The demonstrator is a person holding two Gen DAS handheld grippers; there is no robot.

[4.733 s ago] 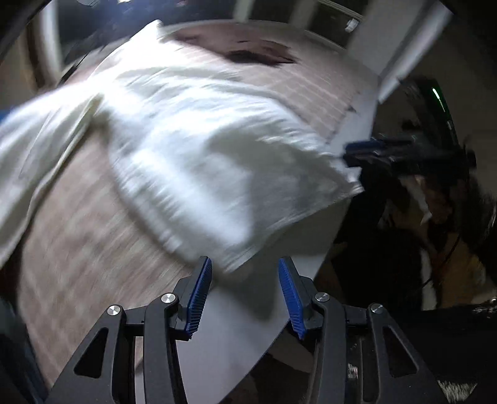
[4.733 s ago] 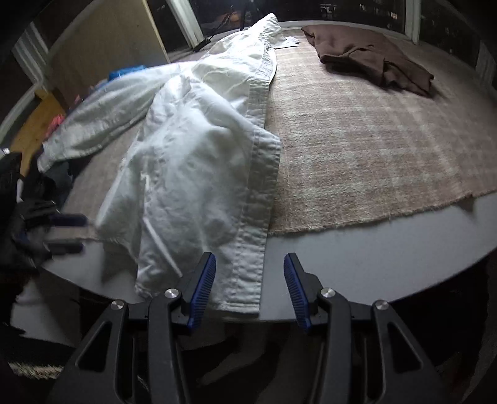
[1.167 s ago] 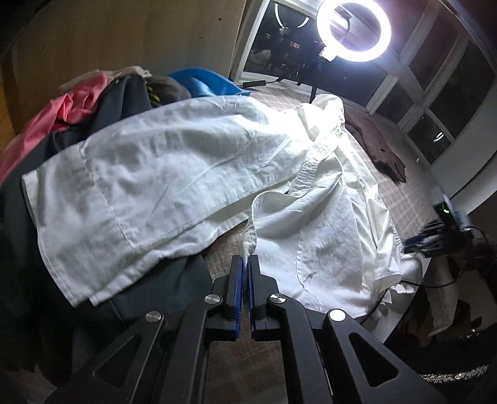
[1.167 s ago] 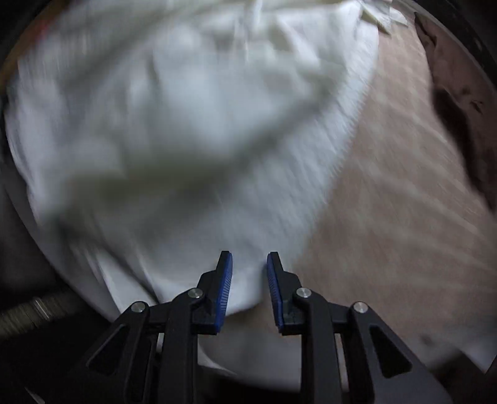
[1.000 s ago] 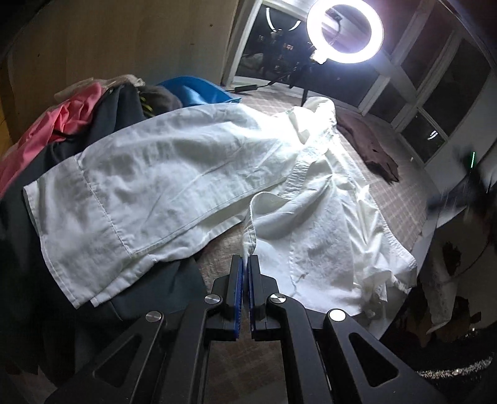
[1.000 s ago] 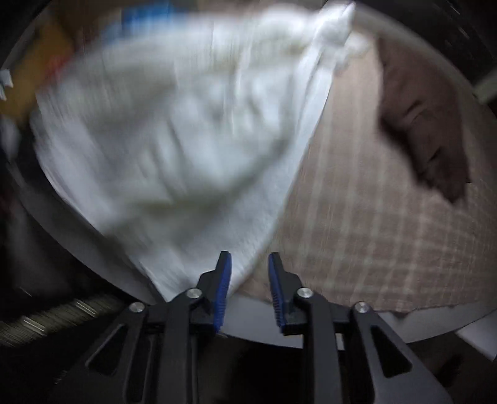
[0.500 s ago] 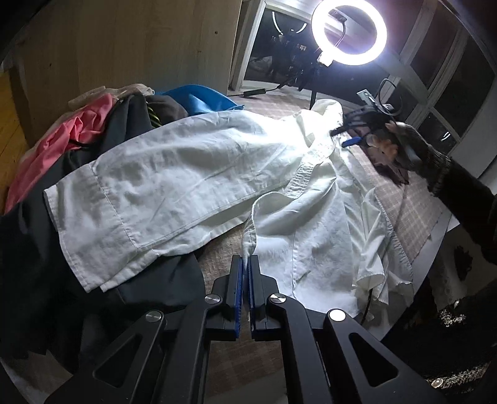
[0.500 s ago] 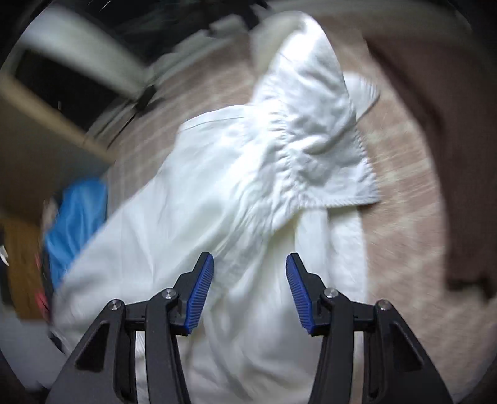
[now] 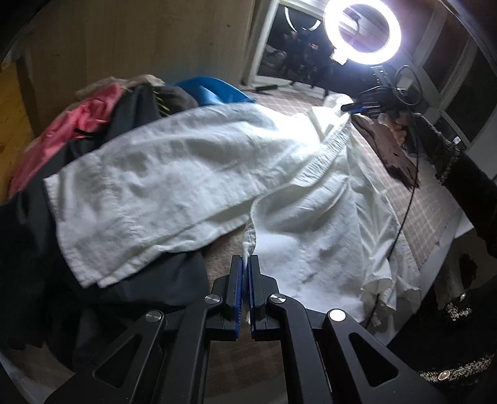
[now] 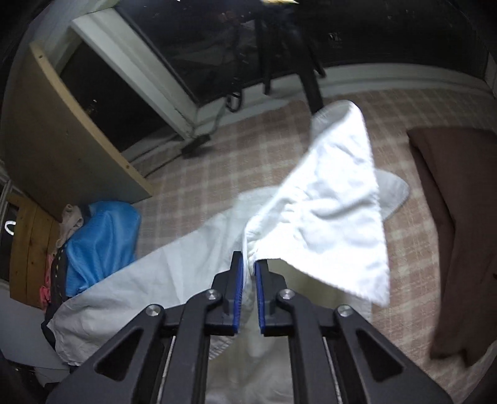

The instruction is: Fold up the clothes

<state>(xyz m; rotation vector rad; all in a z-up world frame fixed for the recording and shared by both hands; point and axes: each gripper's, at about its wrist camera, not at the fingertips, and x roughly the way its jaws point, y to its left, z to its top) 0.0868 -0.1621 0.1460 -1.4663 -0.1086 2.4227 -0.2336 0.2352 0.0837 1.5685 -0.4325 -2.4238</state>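
Observation:
A white garment, likely trousers (image 9: 192,183), lies spread over the table on a pink plaid cloth (image 9: 435,214). My left gripper (image 9: 248,264) is shut on a pinched fold of the white garment near the crotch seam. My right gripper (image 10: 248,273) is shut on the white garment (image 10: 326,214) at its gathered waistband and holds that end lifted off the plaid cloth (image 10: 217,174). In the left wrist view the right gripper (image 9: 351,109) shows at the far end of the garment, held by a hand (image 9: 397,127) in a dark sleeve.
A pile of clothes, pink (image 9: 77,127), black (image 9: 28,248) and blue (image 9: 211,90), sits left of the white garment. A brown garment (image 10: 459,223) lies at the right on the plaid cloth. A lit ring light (image 9: 362,29) stands behind. The table edge (image 9: 450,239) runs at right.
My right gripper went from open above the waistband to shut on it and has lifted that end. The left gripper kept its hold and hardly moved.

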